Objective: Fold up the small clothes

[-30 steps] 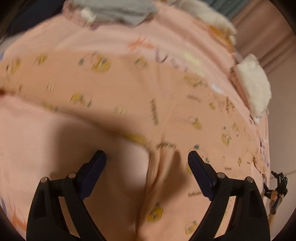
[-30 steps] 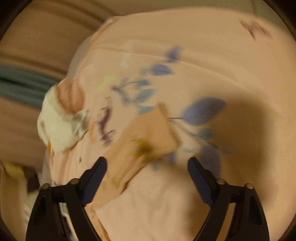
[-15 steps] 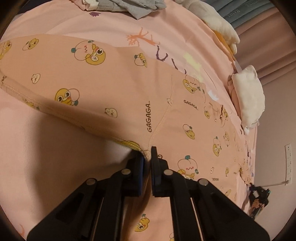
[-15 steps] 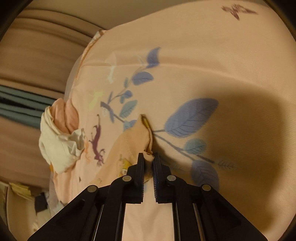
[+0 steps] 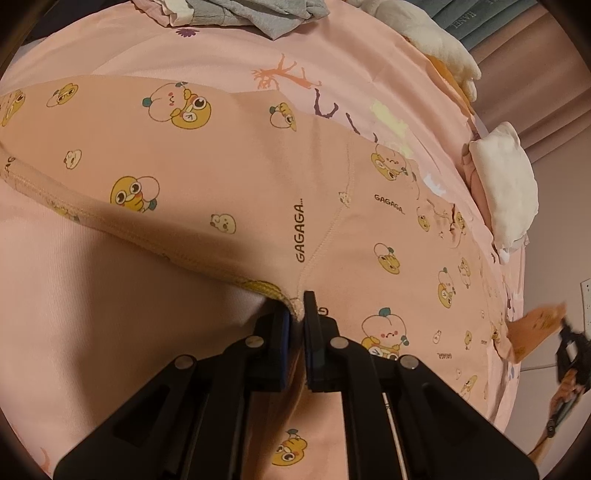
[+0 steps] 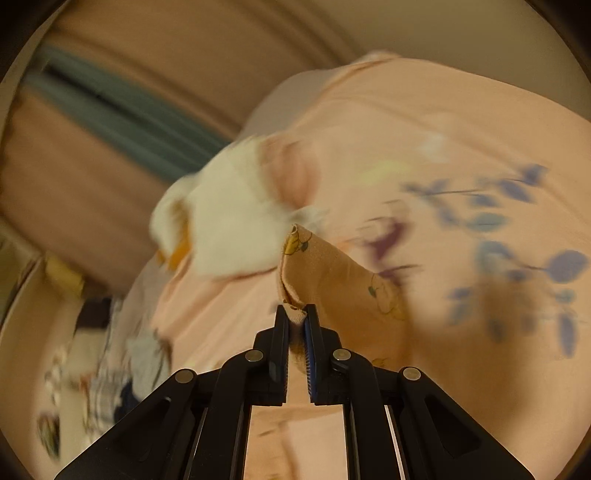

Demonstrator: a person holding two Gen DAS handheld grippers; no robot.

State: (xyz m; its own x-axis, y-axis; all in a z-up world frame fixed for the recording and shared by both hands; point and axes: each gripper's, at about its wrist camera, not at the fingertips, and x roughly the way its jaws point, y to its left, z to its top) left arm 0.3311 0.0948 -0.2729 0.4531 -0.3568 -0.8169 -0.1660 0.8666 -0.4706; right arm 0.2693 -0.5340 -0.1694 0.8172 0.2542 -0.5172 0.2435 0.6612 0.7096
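Now left gripper jaws pinching pants hem, right gripper clamping raised cuff

Printed garment lies spread on the bed, hem edge pinched at its near side by the left hand-held gripper. Clothes pile sits behind it at the bed's far edge; folded item to the right (near the bed's side). Right hand-held gripper pinches a garment corner, folded item just beyond.
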